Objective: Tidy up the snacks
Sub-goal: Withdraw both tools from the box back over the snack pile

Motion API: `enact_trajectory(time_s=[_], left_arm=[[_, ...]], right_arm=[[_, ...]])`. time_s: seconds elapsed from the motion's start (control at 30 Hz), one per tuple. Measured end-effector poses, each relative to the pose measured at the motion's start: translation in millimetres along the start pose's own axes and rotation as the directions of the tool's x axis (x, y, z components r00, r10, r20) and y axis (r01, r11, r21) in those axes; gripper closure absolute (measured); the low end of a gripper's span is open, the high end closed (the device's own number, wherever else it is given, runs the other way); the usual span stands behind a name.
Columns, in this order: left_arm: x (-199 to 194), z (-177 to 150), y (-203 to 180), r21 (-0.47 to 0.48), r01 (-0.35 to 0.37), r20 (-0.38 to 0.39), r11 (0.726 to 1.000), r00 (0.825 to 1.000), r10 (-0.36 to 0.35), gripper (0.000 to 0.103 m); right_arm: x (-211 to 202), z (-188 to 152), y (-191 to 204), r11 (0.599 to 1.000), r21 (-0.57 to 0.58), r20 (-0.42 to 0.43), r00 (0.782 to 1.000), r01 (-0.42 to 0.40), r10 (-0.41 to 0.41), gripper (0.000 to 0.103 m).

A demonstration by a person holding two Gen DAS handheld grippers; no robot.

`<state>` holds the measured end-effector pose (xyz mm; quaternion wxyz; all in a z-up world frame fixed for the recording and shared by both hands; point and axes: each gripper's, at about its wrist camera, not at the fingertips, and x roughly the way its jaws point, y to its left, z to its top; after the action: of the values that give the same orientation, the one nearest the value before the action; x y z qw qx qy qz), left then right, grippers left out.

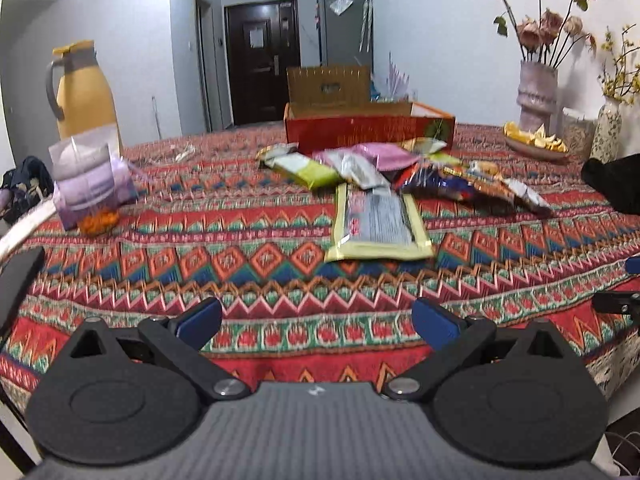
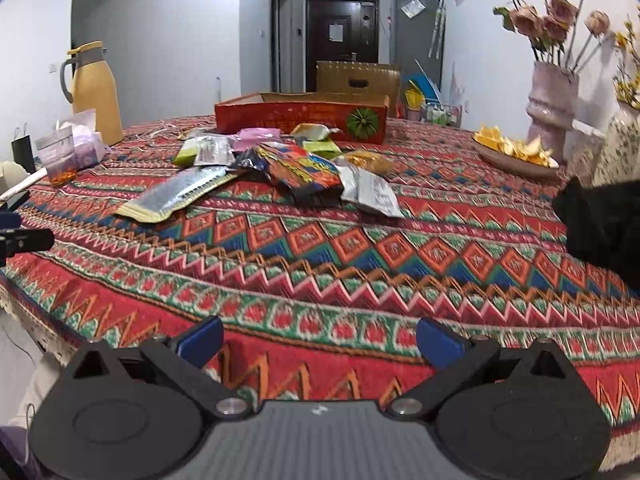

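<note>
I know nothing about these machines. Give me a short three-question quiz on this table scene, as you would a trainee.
1. True or false: the left tool holds a snack packet.
2. What stands behind the pile of snack packets: A) red box, B) laptop, C) kettle?
3. Fill in: the yellow jug stands at the table's far ____ corner.

Key: 1 false, both the left and the right tool are open and empty; 2 A, the red box; 3 left.

Home, dining area. Desk under patterned cloth (image 1: pixel 240 264); yellow jug (image 1: pixel 86 88); vase of dried roses (image 1: pixel 536 92); plate of orange peel (image 2: pixel 514 152); dark entry door (image 1: pixel 262 60) down the hall; fridge (image 1: pixel 346 28) beside it; white walls.
</note>
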<state>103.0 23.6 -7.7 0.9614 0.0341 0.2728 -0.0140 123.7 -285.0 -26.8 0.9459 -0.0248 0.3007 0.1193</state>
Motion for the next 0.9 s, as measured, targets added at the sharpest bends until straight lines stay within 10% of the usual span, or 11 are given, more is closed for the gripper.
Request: enact_trajectory(time_s=[0.6, 0.9], left_arm=[[53.4, 36.0, -9.2, -0.034, 0.000, -0.056, 0.999, 0.998, -0.002, 0.000], [99.4, 80.9, -25.0, 0.019, 0.006, 0.086, 1.000, 0.996, -0.007, 0.000]], right_arm=[[54.4, 58.5, -38.5, 0.993, 0.090, 0.015, 0.998, -0.070, 0.068, 0.008], [116.3, 102.9, -71.0, 0.978, 0.194, 0.034, 0.997, -0.074, 0.069, 0.027]])
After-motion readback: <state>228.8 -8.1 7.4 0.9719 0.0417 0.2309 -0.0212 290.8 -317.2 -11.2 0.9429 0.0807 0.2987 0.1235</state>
